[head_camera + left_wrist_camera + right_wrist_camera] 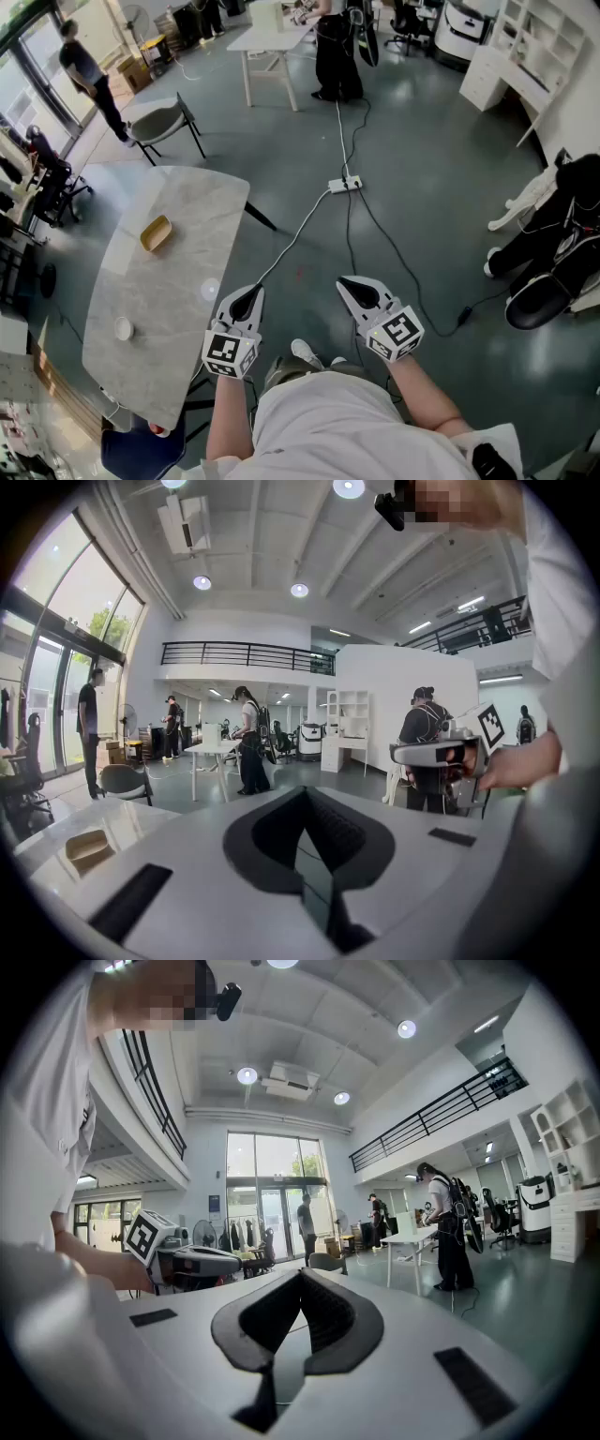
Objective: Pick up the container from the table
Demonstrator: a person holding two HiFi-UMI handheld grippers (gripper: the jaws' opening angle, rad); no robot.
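Left jaws: your left gripper [253,292] is closed, pads pressed together tip to tip, gripping only each other
Right jaws: your right gripper [345,281] is closed the same way, held out over the grey floor
Container: one tan open-topped container [157,233] sits on the marble table [169,281], on its far half, well apart from both grippers, ahead and left of your left one
Hard to make out: what's in the container, you can't tell from above; in the left gripper view it only peeks in low at the left, half lost in the dark rim
Too small to name: one round white item [123,328] on the near part of the table
Cut off: the table's near corner slips under your left forearm
Unclear: a dark bundle [562,253] at the right edge, can't say what it is
Counts: two grippers, one container, one marble table, one grey chair [159,122] beyond it, one power strip [345,184] on the floor with cables running off it
People: two standing, one person [89,70] far left by the windows, a second person [336,52] by the white table [267,37], upper body cut by the top edge
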